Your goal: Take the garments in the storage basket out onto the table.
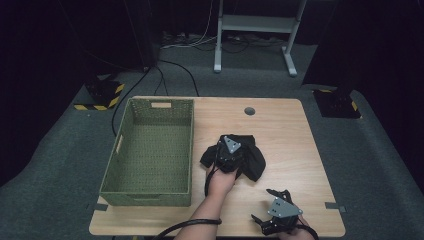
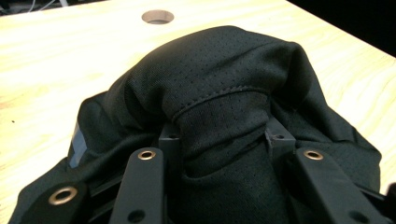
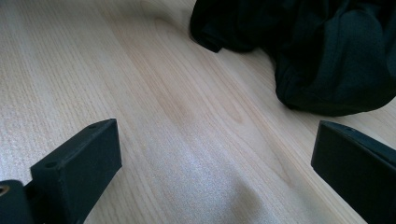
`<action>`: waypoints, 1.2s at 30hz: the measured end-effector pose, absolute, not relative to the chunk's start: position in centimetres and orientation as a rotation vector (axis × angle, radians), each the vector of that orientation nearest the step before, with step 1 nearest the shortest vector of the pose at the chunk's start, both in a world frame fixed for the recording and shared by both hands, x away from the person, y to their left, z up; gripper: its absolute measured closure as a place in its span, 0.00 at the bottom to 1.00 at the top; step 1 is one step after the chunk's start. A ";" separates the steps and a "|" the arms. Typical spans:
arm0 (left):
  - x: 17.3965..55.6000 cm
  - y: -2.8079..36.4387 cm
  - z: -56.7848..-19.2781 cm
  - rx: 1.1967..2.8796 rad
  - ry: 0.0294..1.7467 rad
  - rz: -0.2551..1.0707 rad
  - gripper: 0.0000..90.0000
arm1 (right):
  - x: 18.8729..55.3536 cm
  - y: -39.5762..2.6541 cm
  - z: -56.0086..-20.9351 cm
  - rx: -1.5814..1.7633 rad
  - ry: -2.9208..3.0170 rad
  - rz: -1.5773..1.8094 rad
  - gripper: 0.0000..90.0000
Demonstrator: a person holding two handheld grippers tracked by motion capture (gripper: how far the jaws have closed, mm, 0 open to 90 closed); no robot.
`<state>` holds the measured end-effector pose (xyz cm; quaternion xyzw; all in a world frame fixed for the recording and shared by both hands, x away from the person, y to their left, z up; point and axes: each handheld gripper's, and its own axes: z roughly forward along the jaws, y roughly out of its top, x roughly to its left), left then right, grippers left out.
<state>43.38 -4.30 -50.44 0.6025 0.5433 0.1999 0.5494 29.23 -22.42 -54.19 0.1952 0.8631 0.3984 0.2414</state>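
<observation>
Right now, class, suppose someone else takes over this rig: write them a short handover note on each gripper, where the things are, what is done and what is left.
Left gripper: shut on a fold of the black garment, which bunches between its jaws in the left gripper view.
Right gripper: open, holding nothing, low over the near right of the table, its jaws apart above bare wood.
Garment: a crumpled heap at mid-table, right of the green basket.
Basket: nothing in it.
Done: the garment is gripped.
Left, probably: lift it across into the basket; the right gripper may help gather loose cloth.
</observation>
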 end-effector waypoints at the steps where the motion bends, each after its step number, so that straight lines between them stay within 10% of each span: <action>1: 43.3 -4.3 -50.5 1.439 1.286 0.475 0.67 | 29.2 -22.4 -54.2 0.534 2.360 1.089 0.02; 16: 43.9 -4.2 -50.9 1.495 1.312 0.403 0.59 | 29.2 -22.4 -54.2 0.532 2.363 1.087 0.02; 36: 43.8 -4.0 -47.7 1.529 1.279 0.345 0.10 | 29.3 -22.4 -54.2 0.532 2.365 1.094 0.02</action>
